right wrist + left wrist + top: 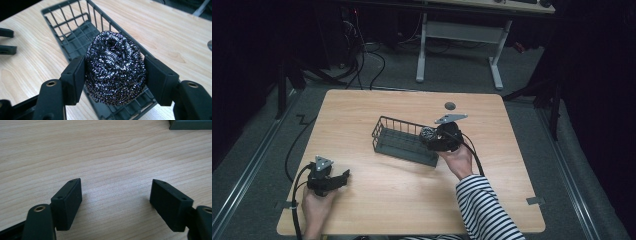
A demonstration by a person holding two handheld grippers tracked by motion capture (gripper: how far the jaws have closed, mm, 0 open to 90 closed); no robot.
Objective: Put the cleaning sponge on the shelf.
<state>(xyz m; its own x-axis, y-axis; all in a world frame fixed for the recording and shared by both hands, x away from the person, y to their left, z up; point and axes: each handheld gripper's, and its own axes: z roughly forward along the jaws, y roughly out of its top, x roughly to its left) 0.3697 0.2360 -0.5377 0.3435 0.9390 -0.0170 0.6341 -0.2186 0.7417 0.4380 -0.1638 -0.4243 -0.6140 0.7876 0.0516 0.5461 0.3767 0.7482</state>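
The right tool (113, 75) is gripping the steel scourer (115, 67) just above the near end of the wire basket (75, 35), whose long axis is running away from it, while the left tool (116, 202) is resting wide open on the table (100, 150).

Clamped between the right gripper's (115, 75) two black pads: a steel-wool scourer (115, 70), hanging over the near end of the dark wire basket (75, 27), with the left gripper (6, 41) left of that basket.
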